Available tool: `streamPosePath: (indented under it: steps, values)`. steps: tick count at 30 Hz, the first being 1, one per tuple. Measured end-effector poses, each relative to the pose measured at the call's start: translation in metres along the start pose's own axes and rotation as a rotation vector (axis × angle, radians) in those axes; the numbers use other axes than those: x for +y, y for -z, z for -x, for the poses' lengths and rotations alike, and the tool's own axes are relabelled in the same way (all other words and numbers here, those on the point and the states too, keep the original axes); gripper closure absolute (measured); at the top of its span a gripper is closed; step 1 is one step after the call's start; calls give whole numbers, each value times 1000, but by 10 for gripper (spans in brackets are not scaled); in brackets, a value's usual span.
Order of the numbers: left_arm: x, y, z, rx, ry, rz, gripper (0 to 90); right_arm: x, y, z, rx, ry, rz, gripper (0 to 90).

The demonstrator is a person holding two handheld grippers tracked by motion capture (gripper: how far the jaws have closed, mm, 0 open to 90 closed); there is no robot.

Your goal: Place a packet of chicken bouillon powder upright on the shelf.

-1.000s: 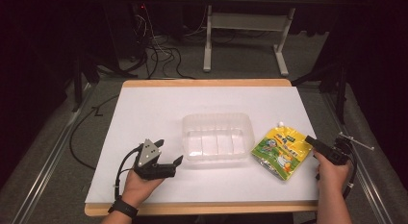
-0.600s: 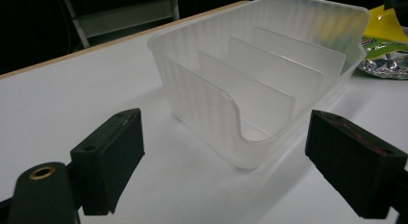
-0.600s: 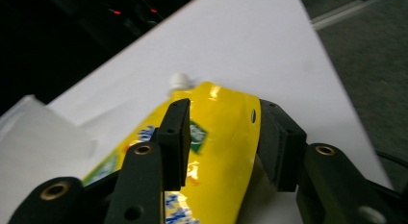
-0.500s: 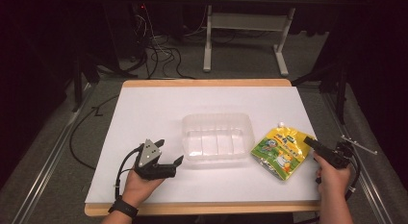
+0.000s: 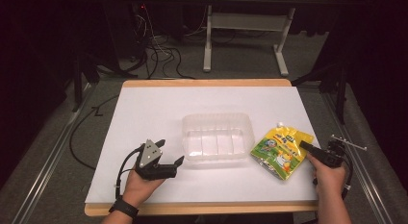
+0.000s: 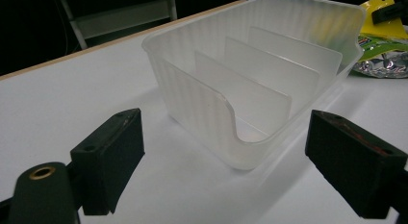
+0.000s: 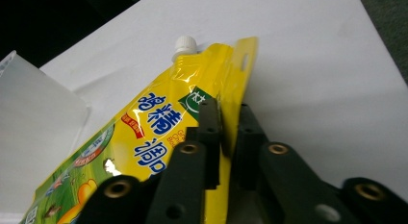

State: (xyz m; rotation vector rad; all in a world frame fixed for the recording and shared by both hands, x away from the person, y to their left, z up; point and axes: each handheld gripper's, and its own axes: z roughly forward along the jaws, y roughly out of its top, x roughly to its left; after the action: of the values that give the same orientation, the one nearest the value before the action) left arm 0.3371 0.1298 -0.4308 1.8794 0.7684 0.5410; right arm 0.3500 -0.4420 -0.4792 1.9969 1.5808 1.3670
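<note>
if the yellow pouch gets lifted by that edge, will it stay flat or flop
The yellow pouch will probably flop: it looks like soft glossy film, and the right tool pinches only its thin side seam. Its bulging, creased body hints at liquid inside, so it may sag and swing. The shiny film could slip between the jaws.

The high view looks forward and down over the whole tabletop (image 5: 144, 113). The left gripper view sits low, close to the clear bin (image 6: 255, 80) (the yellow pouch (image 6: 380, 27) behind it); the right gripper view hovers right against that pouch (image 7: 159, 128).
</note>
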Motion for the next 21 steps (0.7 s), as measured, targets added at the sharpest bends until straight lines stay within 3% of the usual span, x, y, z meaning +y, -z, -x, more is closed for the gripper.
streamPosePath:
  steps: [6,16,21]
  values:
    - [0,-1,0,-4,4,2,140,2,12,-16,-14,103,20,900]
    - [1,2,0,-2,4,13,140,6,39,-47,27,168,131,900]
    - [1,3,-1,-1,6,18,140,10,49,-67,61,224,173,900]
